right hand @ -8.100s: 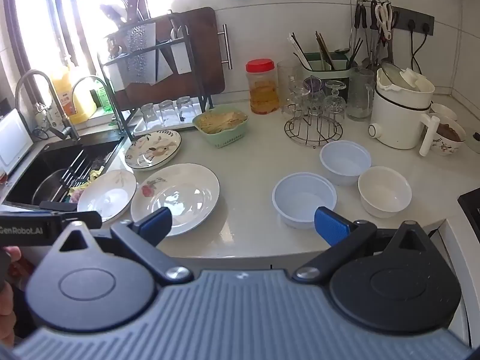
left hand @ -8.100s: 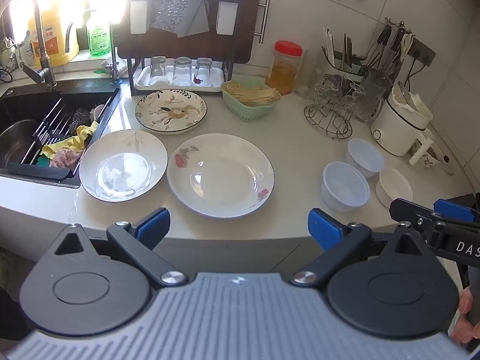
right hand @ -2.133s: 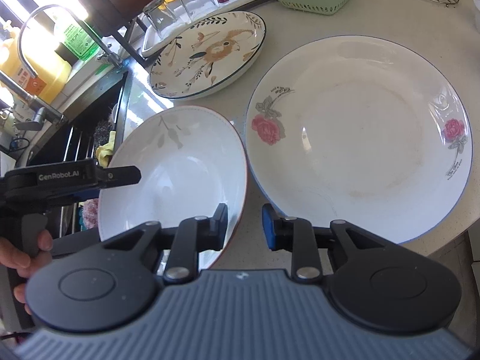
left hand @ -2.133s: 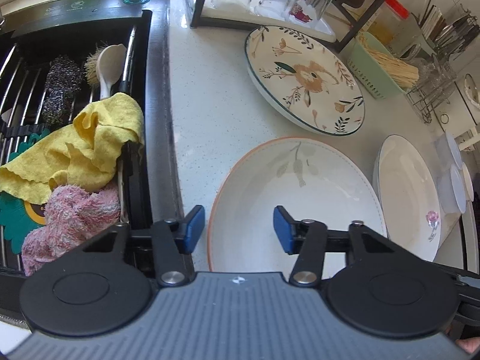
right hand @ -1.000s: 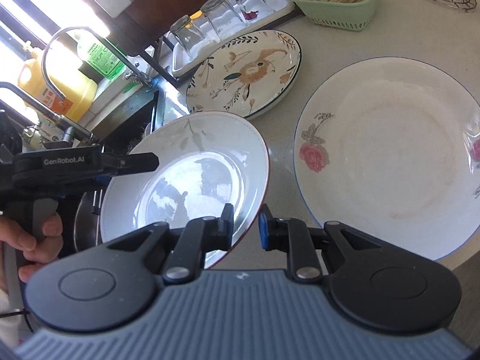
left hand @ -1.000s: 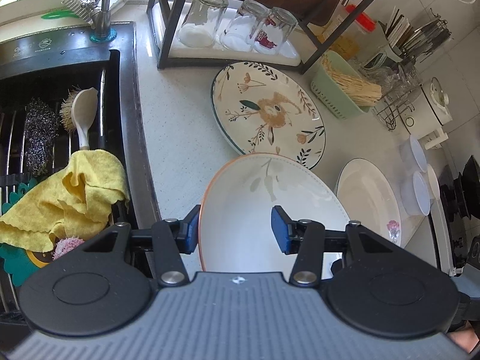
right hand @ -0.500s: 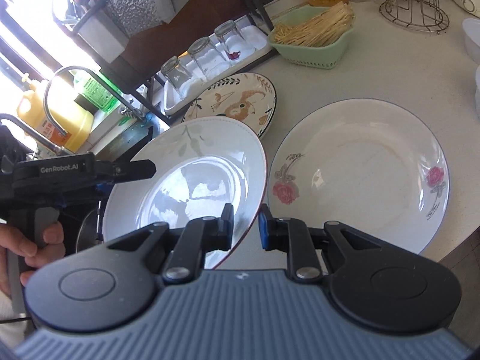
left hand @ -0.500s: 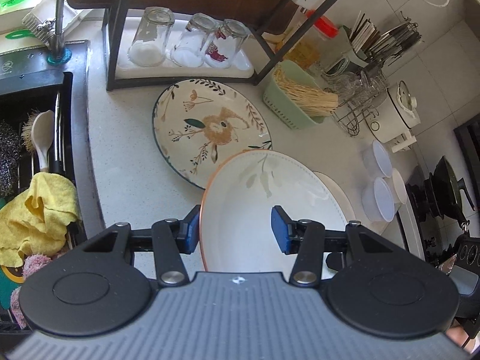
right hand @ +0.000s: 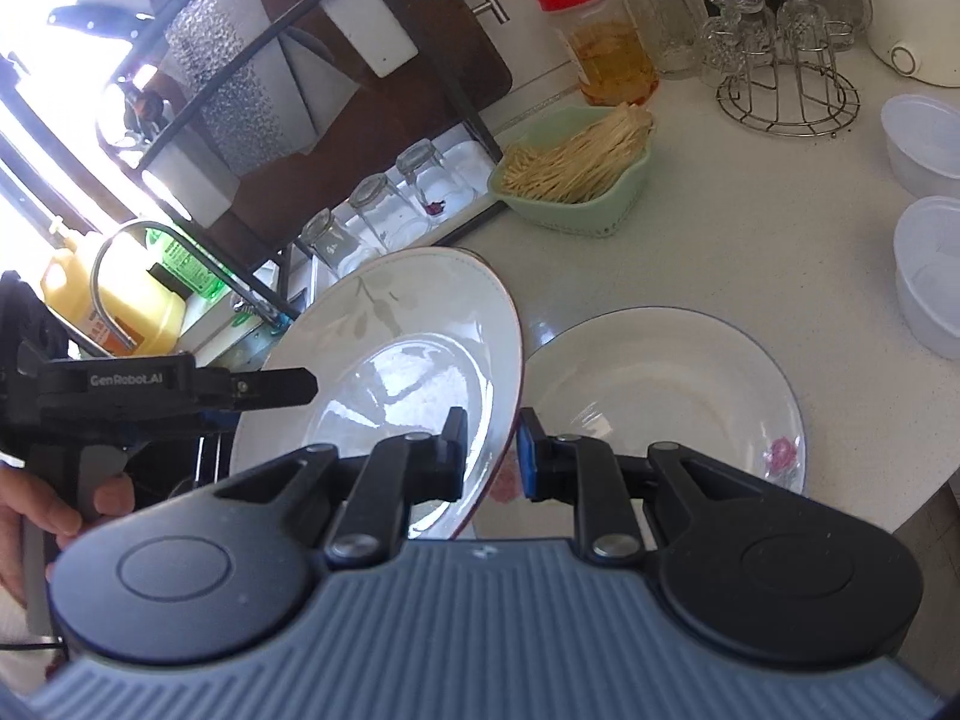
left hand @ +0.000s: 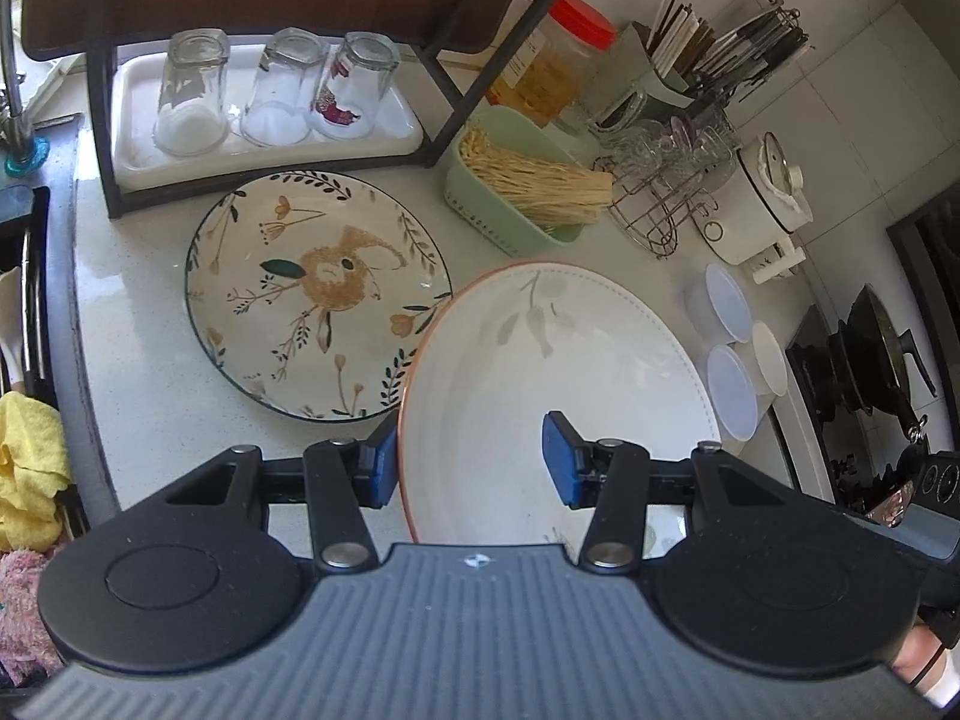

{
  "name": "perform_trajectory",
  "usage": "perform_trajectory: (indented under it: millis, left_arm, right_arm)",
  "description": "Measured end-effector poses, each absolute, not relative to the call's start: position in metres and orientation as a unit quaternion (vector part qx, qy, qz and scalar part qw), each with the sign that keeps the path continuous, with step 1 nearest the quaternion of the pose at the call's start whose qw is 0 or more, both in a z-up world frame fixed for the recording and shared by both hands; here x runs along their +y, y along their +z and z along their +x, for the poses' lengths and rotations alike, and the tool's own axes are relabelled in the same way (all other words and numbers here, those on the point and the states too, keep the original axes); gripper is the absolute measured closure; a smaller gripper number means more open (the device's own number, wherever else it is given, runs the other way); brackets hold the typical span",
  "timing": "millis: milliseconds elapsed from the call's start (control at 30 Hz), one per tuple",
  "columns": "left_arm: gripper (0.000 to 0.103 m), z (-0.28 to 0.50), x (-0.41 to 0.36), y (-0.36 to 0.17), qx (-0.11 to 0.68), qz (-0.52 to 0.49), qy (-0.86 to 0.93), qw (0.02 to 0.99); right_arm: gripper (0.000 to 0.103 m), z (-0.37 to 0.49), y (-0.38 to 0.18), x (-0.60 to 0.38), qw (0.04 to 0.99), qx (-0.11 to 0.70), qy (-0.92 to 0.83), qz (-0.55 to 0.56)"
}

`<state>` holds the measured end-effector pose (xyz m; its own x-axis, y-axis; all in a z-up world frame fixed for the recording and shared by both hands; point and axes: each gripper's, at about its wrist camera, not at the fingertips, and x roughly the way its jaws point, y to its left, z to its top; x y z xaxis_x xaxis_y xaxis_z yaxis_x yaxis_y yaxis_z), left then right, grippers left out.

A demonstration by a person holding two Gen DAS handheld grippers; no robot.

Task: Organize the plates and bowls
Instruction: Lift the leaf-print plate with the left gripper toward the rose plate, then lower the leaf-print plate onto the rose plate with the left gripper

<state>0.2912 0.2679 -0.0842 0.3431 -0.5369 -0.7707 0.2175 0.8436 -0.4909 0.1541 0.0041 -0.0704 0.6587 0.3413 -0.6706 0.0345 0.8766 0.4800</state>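
Note:
My right gripper (right hand: 492,450) is shut on the rim of a white leaf-patterned plate (right hand: 390,360) and holds it tilted in the air above the counter. The same leaf plate (left hand: 558,372) fills the middle of the left wrist view. My left gripper (left hand: 468,468) is open, its fingers either side of that plate's near edge. The left gripper's body also shows in the right wrist view (right hand: 168,387). A large rose plate (right hand: 666,396) lies on the counter under and right of the held plate. A rabbit-patterned plate (left hand: 318,294) lies further back. Three small bowls (left hand: 729,381) stand at the right.
A dish rack with three upturned glasses (left hand: 270,96) stands behind the rabbit plate. A green basket of noodles (left hand: 528,192), a red-lidded jar (right hand: 606,42), a wire glass stand (right hand: 786,78) and a white cooker (left hand: 768,204) line the back. The sink with cloths (left hand: 30,462) is at the left.
The leaf plate has been carried up and to the right, from beside the sink to over the rose plate. Both grippers moved with it.

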Motion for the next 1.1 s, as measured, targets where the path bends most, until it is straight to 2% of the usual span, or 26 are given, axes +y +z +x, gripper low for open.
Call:
perform_trajectory:
  millis: [500,1100]
  left_arm:
    - [0.05,0.296,0.191,-0.131,0.57,-0.141,-0.23,0.777]
    - [0.05,0.294,0.173,-0.159,0.611,-0.137,-0.158,0.764]
  right_arm:
    - [0.082,0.161,-0.107,-0.067,0.869,0.443,0.088,0.204]
    - [0.082,0.176,-0.133,-0.079,0.869,0.454,0.12,0.157]
